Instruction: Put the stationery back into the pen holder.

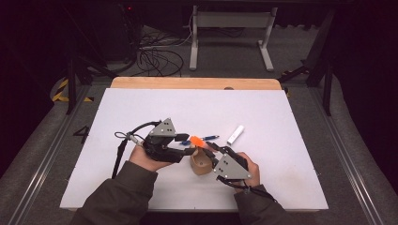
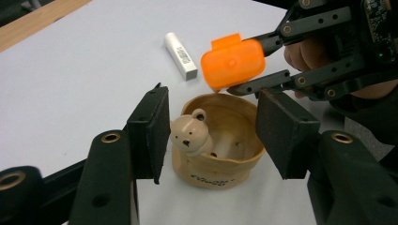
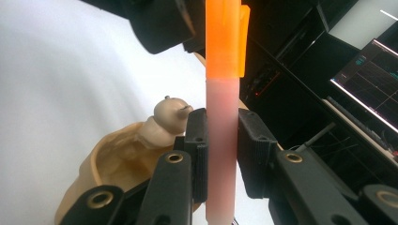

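Tan and round, the cup (image 1: 200,164) stands near the front middle of the white table (image 1: 141,108) in the high view, between the two hands. At its left the left gripper (image 1: 187,151) reaches in at the cup's rim; from the right the right gripper (image 1: 206,144) holds a marker (image 1: 196,140) with an orange cap just above the cup's far edge. A blue pen (image 1: 206,138) lies just beyond them, and a white stick (image 1: 235,134) lies farther right, apart from the rest.

From the left gripper view, the two black jaws stand apart, one on each side of the cup (image 2: 225,164) and not pressing it. A small bear head (image 2: 188,133) sits on the cup's near rim. The right gripper (image 2: 256,63) comes in from the upper right with the marker (image 2: 232,63) clamped, its orange cap hanging over the cup's far rim. The white stick (image 2: 180,55) lies on the table (image 2: 70,84) beyond.

Looking along the right gripper, its jaws are clamped on the pink barrel of the marker (image 3: 221,136), the orange cap pointing away from them. The cup (image 3: 117,164) with its bear head (image 3: 170,115) lies at lower left, and one jaw of the left gripper shows at the top.
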The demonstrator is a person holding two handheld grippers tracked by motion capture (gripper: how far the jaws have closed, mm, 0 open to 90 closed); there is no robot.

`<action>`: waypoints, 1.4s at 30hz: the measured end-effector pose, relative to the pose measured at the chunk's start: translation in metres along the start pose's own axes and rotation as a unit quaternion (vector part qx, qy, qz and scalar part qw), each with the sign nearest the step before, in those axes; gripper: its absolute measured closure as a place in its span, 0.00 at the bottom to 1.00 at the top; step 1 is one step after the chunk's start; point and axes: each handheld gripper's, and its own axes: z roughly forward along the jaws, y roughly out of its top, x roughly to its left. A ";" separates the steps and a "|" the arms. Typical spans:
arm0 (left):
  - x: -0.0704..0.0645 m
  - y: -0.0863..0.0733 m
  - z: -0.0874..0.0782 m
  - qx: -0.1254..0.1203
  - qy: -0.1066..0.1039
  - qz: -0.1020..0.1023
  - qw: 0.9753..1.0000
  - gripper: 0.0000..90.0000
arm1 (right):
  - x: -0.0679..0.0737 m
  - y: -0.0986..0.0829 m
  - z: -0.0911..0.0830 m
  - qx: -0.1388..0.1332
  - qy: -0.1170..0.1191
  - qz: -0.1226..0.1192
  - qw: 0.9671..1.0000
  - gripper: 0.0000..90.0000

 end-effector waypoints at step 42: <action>0.016 -0.035 -0.007 -0.011 0.026 -0.026 0.999 0.50 | 0.000 -0.009 0.010 -0.026 0.057 0.124 0.990 0.84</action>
